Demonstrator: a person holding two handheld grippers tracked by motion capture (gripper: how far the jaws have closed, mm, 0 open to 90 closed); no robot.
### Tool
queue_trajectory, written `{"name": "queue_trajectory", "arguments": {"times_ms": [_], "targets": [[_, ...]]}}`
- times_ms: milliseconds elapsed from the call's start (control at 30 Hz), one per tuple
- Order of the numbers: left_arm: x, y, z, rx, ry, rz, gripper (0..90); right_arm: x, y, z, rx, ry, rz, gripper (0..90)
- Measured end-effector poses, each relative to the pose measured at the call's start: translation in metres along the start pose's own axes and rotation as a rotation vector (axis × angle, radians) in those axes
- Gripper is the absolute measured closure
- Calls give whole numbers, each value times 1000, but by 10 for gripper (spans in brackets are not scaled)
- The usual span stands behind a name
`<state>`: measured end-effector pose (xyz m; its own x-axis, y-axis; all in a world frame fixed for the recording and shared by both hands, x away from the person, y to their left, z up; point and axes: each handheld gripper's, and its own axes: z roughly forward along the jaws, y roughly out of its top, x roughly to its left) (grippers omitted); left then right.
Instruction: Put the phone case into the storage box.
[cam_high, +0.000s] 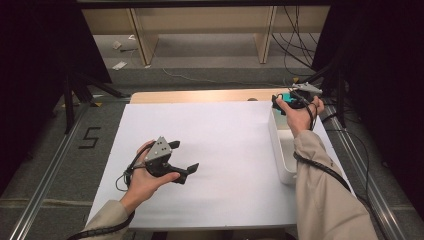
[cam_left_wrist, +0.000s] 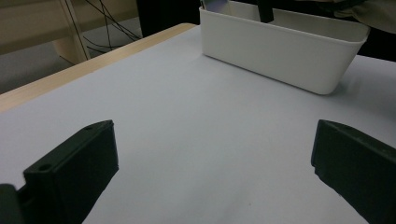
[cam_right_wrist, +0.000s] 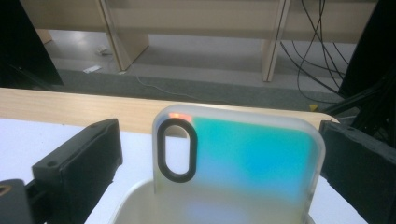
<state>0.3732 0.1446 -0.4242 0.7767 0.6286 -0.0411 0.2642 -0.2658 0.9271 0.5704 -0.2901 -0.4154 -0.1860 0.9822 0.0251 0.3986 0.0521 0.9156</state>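
Phone case (cam_right_wrist: 243, 158), the teal one with a frosted rim and a black oval camera ring, stands upright between the two black jaws of the right gripper (cam_right_wrist: 219, 154), with its lower part inside the white bin (cam_right_wrist: 135, 200). From the right gripper view I see a gap between the left jaw and the edge of the case; on the other side the jaw stands right at the edge, and I cannot tell if it touches. So the jaws look released, spread wide, and the case seems to stand on its own in the bin, perhaps leaning on the wall.

My judgement is that the step in hand is the placing of the case into the bin, and the letting go is about finished. The next move calls for the right gripper to draw straight back and up, without brushing the case, because a small push could tip it over inside the bin.

In the high view the right gripper (cam_high: 287, 102) is over the far end of the bin (cam_high: 280, 150), at the right side of the white sheet (cam_high: 220, 140) that covers the table (cam_high: 200, 96). The left gripper (cam_high: 181, 160) hovers low over the sheet, well apart from the bin, its jaws wide open with nothing between them.
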Motion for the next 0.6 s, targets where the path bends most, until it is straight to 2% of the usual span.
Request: {"name": "queue_trajectory", "arguments": {"times_ms": [600], "targets": [[1,0,0,2,4,1,0,2,2,-13,-7,17,-9,27]]}}
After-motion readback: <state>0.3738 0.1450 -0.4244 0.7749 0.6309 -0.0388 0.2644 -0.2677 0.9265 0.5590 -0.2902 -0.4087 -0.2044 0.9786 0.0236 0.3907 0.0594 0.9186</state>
